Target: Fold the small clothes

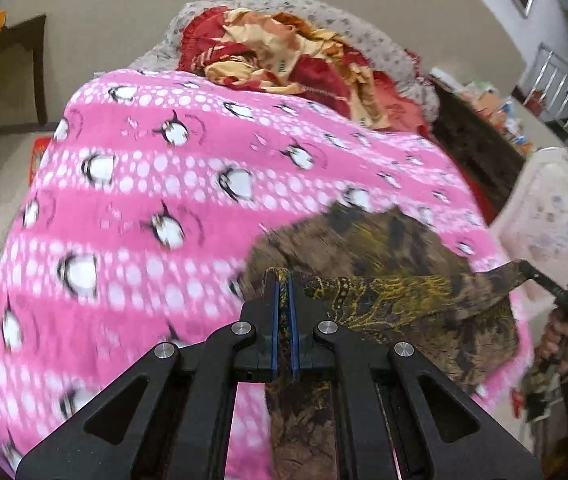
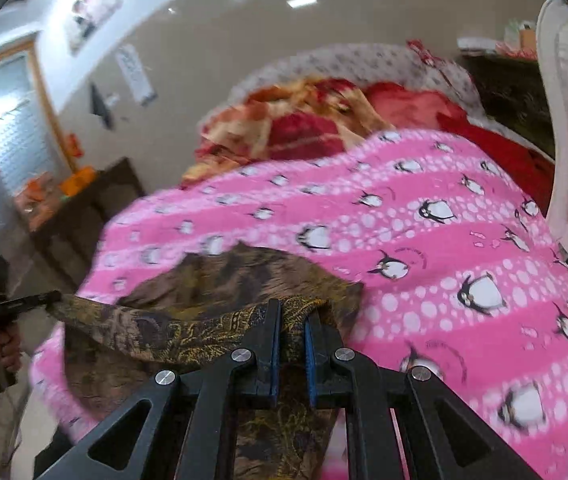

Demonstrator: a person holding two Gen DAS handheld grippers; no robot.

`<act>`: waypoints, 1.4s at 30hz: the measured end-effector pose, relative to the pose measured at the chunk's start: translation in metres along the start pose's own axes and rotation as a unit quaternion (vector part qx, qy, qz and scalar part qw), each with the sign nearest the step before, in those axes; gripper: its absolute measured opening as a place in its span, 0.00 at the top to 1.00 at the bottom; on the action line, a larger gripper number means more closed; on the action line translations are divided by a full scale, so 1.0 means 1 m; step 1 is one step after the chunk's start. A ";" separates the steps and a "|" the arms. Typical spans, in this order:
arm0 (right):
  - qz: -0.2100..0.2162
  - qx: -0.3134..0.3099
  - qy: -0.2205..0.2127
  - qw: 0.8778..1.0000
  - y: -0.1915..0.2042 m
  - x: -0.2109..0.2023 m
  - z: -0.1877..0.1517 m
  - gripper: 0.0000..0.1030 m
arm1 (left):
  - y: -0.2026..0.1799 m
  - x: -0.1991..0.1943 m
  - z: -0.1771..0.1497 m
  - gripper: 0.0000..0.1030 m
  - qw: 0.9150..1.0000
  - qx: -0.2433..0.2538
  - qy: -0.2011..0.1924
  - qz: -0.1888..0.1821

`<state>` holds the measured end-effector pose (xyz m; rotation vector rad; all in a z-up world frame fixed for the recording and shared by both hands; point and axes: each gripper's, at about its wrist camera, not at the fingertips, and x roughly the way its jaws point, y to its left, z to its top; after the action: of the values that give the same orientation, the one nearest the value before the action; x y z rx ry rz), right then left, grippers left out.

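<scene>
Garment (image 1: 396,296) x1, pinched by 2 grippers.

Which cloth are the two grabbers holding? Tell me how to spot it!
Find the big pink penguin-print blanket covering the bed. At its near edge lies a dark brown cloth with yellow swirly patterns, stretched between both grippers. Unlike the crumpled red-and-cream bedding behind, it is dark and pinched at two corners.

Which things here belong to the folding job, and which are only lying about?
Belong to the job:
brown patterned cloth
left hand-held gripper
right hand-held gripper
pink penguin blanket, the work surface

Lying about:
red and yellow bedding
dark wooden table
</scene>
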<state>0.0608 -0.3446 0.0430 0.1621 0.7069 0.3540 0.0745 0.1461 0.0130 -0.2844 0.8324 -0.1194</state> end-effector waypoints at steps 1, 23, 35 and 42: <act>-0.007 0.004 0.008 1.000 -0.003 0.015 0.006 0.91 | 0.004 0.012 0.007 0.97 1.000 -0.004 0.004 0.002; -0.006 0.117 0.097 0.988 -0.047 0.129 0.034 0.88 | 0.036 0.095 0.016 0.91 0.994 0.012 0.056 0.094; -0.026 0.050 0.110 0.992 0.022 0.115 0.012 0.72 | -0.043 0.114 -0.047 0.90 0.993 0.057 0.083 0.059; -0.133 0.015 0.200 0.971 0.010 0.177 -0.004 0.71 | -0.021 0.129 -0.035 0.91 0.994 0.004 0.096 0.059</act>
<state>0.1799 -0.2693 -0.0647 0.0216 1.1190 0.1180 0.1351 0.0909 -0.0947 -0.2166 1.0380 -0.0392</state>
